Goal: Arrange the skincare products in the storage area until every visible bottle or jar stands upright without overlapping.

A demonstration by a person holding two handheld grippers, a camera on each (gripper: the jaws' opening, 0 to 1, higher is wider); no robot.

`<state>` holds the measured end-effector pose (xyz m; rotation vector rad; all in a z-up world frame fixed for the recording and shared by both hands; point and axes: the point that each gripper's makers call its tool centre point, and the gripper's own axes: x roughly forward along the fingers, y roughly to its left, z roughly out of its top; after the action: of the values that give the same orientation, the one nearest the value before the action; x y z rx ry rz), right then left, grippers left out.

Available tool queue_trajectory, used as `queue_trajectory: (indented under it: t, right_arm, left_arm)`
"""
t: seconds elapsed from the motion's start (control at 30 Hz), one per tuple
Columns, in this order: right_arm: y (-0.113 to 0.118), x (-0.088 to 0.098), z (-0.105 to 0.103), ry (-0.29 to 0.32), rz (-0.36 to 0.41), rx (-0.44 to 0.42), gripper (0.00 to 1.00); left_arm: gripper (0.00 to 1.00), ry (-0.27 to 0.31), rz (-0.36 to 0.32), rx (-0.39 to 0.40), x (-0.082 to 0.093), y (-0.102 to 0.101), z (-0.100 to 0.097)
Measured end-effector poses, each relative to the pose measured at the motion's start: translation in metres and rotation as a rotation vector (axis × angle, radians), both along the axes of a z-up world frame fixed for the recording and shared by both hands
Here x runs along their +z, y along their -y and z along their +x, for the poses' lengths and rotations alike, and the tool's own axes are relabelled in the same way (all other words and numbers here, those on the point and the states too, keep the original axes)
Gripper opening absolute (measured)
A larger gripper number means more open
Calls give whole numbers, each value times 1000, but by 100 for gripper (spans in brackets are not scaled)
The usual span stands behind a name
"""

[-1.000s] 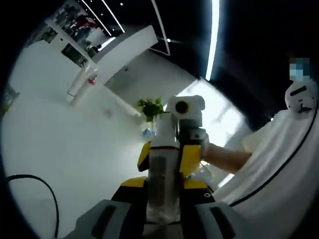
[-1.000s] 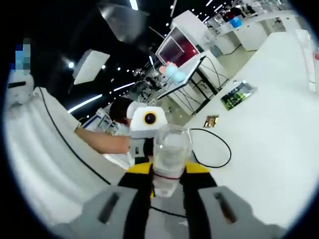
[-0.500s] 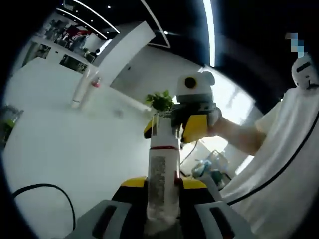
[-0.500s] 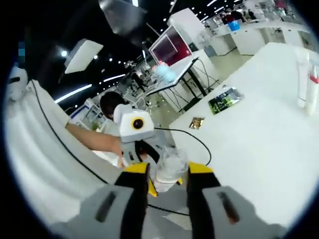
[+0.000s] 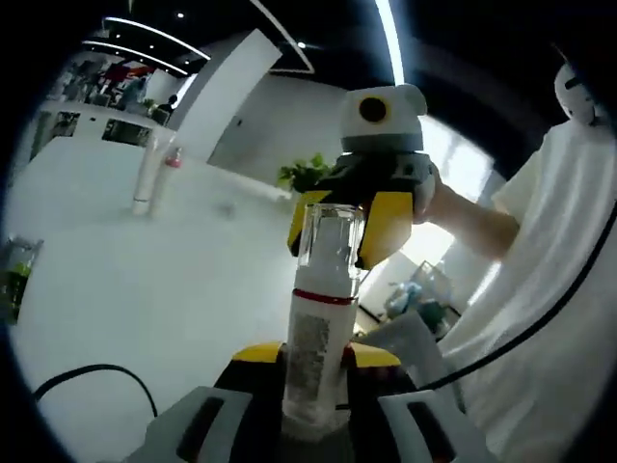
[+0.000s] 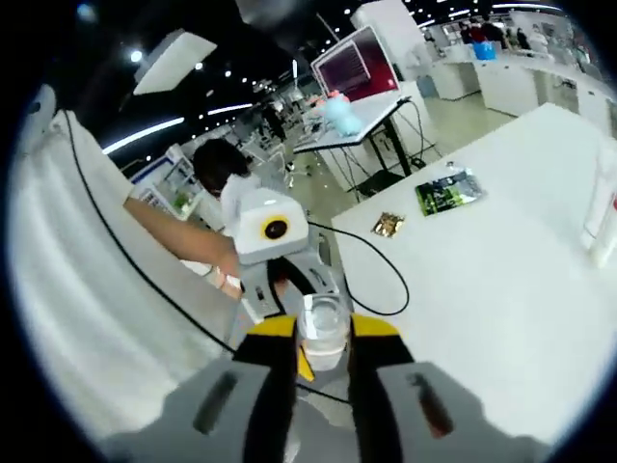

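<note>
Gripping bottle (image 5: 316, 347) base between narrow jaws, left gripper (image 5: 313, 410) points its long axis straight ahead, clear cap (image 5: 331, 239) foremost. Right gripper (image 6: 319, 371), facing it, clamps cap (image 6: 322, 330) end; white table (image 6: 501, 280) beyond.

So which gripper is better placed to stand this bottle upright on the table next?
Probably the left gripper: it clamps the bottle low on the body, while the right gripper pinches only its clear cap.

Views face each other closely, sharing bottle (image 5: 321, 318), table (image 6: 501, 289)
</note>
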<state>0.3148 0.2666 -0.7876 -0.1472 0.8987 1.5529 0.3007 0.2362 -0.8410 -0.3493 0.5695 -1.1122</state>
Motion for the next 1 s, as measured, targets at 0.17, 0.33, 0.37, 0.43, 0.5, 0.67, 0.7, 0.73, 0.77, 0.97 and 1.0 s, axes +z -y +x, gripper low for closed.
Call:
queue_trajectory:
  t: [0.17, 0.33, 0.37, 0.43, 0.5, 0.67, 0.7, 0.73, 0.77, 0.97, 1.0]
  right_arm:
    - [-3, 1, -3, 100, -25, 51, 18]
    - [-4, 0, 0, 136, -33, 44, 18]
    - [-4, 0, 3, 150, -33, 41, 18]
    - [-2, 2, 8, 176, -30, 30, 18]
    - [-1, 5, 15, 189, -30, 5, 18]
    - [-1, 9, 31, 222, -16, -44, 18]
    - [-1, 9, 35, 224, -12, -59, 18]
    - [-1, 9, 36, 220, -12, -64, 18]
    - [-1, 8, 37, 218, -15, -66, 18]
    - [3, 4, 47, 236, -37, -104, 18]
    - [3, 3, 48, 234, -39, -108, 18]
  left_arm:
    - [26, 19, 24, 19, -3, -1, 4]
    - [28, -1, 48, 64, -7, -6, 9]
    - [28, -3, 58, 86, -8, -8, 12]
    - [30, -59, 88, 167, -10, -13, 21]
    - [30, -37, 108, 198, -7, -14, 26]
    - [30, 17, 219, 204, -16, -27, 28]
    - [30, 16, 232, 199, -17, -29, 27]
    - [30, 32, 248, 199, -16, -33, 28]
    - [31, 48, 267, 205, -15, -37, 30]
    - [35, 140, 461, 296, -17, -87, 50]
    - [35, 115, 491, 347, -22, -99, 54]
